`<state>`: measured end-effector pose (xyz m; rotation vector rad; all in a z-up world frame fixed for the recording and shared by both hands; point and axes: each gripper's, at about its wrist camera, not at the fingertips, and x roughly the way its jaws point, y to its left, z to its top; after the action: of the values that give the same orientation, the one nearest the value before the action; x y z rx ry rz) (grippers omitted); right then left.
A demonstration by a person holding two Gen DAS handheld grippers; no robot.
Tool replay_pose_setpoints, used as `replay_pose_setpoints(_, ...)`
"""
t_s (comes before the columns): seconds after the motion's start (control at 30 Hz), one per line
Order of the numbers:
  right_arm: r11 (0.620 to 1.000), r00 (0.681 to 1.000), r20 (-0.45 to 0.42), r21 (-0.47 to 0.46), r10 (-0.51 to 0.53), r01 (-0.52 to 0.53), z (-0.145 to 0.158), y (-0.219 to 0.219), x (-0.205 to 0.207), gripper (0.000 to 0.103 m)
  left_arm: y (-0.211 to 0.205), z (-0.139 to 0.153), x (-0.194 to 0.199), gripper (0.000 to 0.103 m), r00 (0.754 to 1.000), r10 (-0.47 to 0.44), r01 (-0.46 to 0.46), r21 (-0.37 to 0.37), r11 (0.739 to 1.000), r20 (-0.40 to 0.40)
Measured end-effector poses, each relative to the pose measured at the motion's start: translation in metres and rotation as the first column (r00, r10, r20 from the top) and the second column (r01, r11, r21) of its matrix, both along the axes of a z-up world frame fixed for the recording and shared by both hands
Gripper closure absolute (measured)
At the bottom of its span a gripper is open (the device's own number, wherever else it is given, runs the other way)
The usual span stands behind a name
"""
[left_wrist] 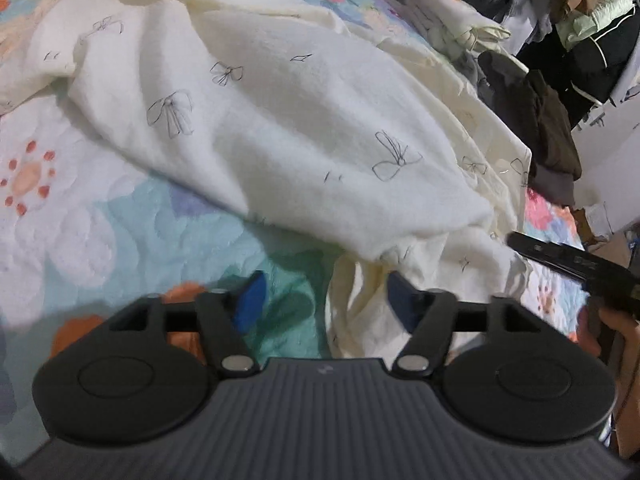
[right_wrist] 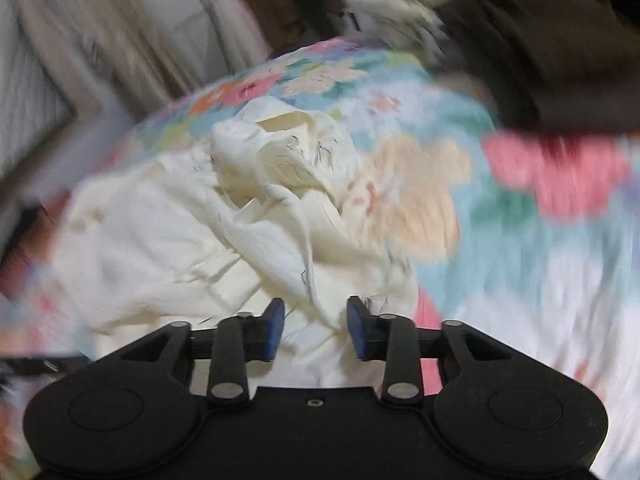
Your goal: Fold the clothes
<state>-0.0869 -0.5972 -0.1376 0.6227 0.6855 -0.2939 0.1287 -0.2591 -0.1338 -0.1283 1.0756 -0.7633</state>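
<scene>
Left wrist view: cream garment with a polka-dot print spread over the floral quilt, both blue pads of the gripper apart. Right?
Wrong on the print. The cream garment carries thin line-drawn bows, not polka dots, as the left wrist view shows. The rest holds: it lies spread over the floral quilt, and the left gripper has its blue pads apart.

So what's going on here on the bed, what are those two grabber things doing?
A person is folding clothes with a handheld gripper in each hand. A cream garment with bow prints lies rumpled on the flowered quilt. The left gripper is open at the garment's near edge, gripping nothing. The right gripper is also open, with a fold of the cloth between its pads but not pinched. Other clothes are piled at the bed's far side.
</scene>
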Motion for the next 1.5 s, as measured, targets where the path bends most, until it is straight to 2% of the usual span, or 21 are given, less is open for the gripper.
replay_pose_setpoints(0.1,0.998,0.999,-0.023,0.061,0.032,-0.030,-0.006,0.002,-0.014,0.057,0.008,-0.008,-0.019,0.025,1.000,-0.020,0.021,-0.045,0.999,0.018)
replay_pose_setpoints(0.2,0.997,0.996,-0.046,0.038,0.073,-0.071,-0.005,0.012,-0.018,0.054,0.000,-0.014,-0.026,0.024,0.997,-0.072,0.074,-0.065,0.995,0.037)
replay_pose_setpoints(0.3,0.992,0.992,-0.061,0.064,0.113,-0.109,-0.007,0.018,-0.019,0.049,-0.011,-0.019,-0.029,0.002,0.996,-0.072,0.075,-0.084,0.994,0.045)
replay_pose_setpoints(0.43,0.945,0.970,0.000,0.223,0.244,-0.238,-0.031,0.037,-0.019,0.049,-0.022,-0.026,-0.033,0.003,0.997,-0.048,0.053,-0.076,0.996,0.063)
replay_pose_setpoints(0.47,0.941,0.970,0.002,0.240,0.243,-0.237,-0.038,0.043,-0.017,0.048,-0.023,-0.027,-0.035,0.007,0.996,-0.047,0.053,-0.075,0.996,0.079)
replay_pose_setpoints(0.5,0.938,0.971,0.006,0.257,0.239,-0.233,-0.045,0.048,-0.016,0.046,-0.024,-0.027,-0.038,0.025,0.995,-0.046,0.052,-0.064,0.997,0.088)
replay_pose_setpoints(0.53,0.940,0.977,0.028,0.266,0.213,-0.213,-0.049,0.050,-0.016,0.044,-0.025,-0.027,-0.040,0.056,0.995,-0.059,0.064,-0.062,0.996,0.082)
replay_pose_setpoints(0.6,0.940,0.983,0.071,0.289,0.169,-0.182,-0.055,0.049,-0.015,0.039,-0.028,-0.025,-0.043,0.079,0.994,-0.094,0.098,-0.064,0.993,0.060)
replay_pose_setpoints(0.67,0.943,0.985,0.100,0.290,0.139,-0.162,-0.056,0.046,-0.012,0.039,-0.030,-0.017,-0.047,0.087,0.994,-0.103,0.107,-0.106,0.989,0.048)
replay_pose_setpoints(0.73,0.960,0.984,0.112,0.229,0.139,-0.161,-0.052,0.048,-0.006,0.039,-0.028,-0.008,-0.053,0.090,0.992,-0.113,0.119,-0.142,0.983,0.052)
replay_pose_setpoints(0.77,0.969,0.984,0.114,0.187,0.140,-0.160,-0.050,0.050,-0.004,0.045,-0.028,-0.002,-0.056,0.091,0.991,-0.118,0.126,-0.157,0.980,0.056)
replay_pose_setpoints(0.8,0.979,0.985,0.107,0.139,0.133,-0.147,-0.045,0.051,-0.001,0.071,-0.028,0.004,-0.059,0.093,0.990,-0.128,0.136,-0.173,0.975,0.058)
replay_pose_setpoints(0.83,0.984,0.988,0.086,0.107,0.131,-0.140,-0.036,0.052,0.001,0.091,-0.029,0.010,-0.062,0.093,0.989,-0.137,0.146,-0.191,0.971,0.056)
replay_pose_setpoints(0.87,0.988,0.990,0.066,0.074,0.127,-0.132,-0.027,0.053,0.001,0.100,-0.029,0.016,-0.065,0.093,0.988,-0.147,0.155,-0.208,0.966,0.052)
replay_pose_setpoints(0.93,0.994,0.993,0.049,-0.006,0.111,-0.111,0.009,0.060,-0.011,0.100,-0.024,0.027,-0.072,0.093,0.989,-0.148,0.149,-0.263,0.953,0.025)
replay_pose_setpoints(0.97,0.987,0.989,0.066,-0.102,0.132,-0.125,0.030,0.068,-0.021,0.100,-0.022,0.032,-0.075,0.093,0.988,-0.155,0.150,-0.297,0.943,0.008)
replay_pose_setpoints(1.1,0.915,0.987,0.071,-0.390,0.147,-0.108,0.099,0.083,-0.046,0.100,-0.042,0.050,-0.095,0.093,0.970,-0.244,0.225,-0.360,0.905,-0.008)
replay_pose_setpoints(1.2,0.864,0.989,0.091,-0.500,0.119,-0.058,0.129,0.087,-0.066,0.100,-0.063,0.060,-0.114,0.093,0.950,-0.312,0.297,-0.360,0.885,0.015)
replay_pose_setpoints(1.27,0.818,0.993,0.045,-0.572,0.109,-0.064,0.124,0.092,-0.070,0.100,-0.069,0.058,-0.124,0.093,0.941,-0.338,0.318,-0.354,0.879,0.004)
replay_pose_setpoints(1.43,0.857,0.971,-0.239,-0.494,0.032,-0.150,0.032,0.086,-0.063,0.102,-0.069,0.029,-0.122,0.093,0.953,-0.299,0.284,-0.190,0.940,-0.054)
replay_pose_setpoints(1.5,0.886,0.970,-0.242,-0.454,-0.023,-0.093,0.023,0.071,-0.065,0.102,-0.060,0.024,-0.112,0.093,0.963,-0.258,0.243,-0.163,0.956,-0.077)
